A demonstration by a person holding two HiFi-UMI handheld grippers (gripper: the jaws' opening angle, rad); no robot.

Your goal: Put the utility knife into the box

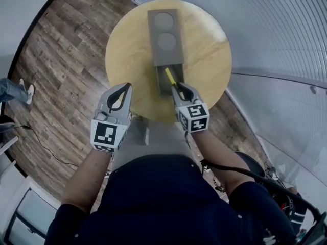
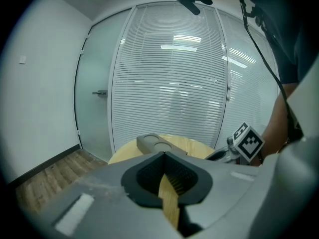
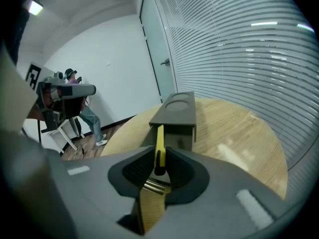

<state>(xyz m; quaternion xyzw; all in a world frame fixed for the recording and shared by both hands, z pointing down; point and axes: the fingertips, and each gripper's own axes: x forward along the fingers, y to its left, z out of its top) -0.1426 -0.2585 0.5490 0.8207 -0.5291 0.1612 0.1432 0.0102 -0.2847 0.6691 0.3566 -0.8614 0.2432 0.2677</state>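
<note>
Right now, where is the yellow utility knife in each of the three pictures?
Head view: the utility knife sits at centre, over the box's open end, clamped in the right gripper.
Left gripper view: not in it.
Right gripper view: the utility knife is low centre, between the jaws, pointing at the box.
Shared landmark: the grey box with two round recesses.

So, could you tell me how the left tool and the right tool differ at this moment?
The right tool is shut on the yellow utility knife; the left tool is shut on nothing. The right tool sits at the open end of the grey box; the left tool is over the near edge of the table, left of the box. Both point away from the person and bear a marker cube.
</note>
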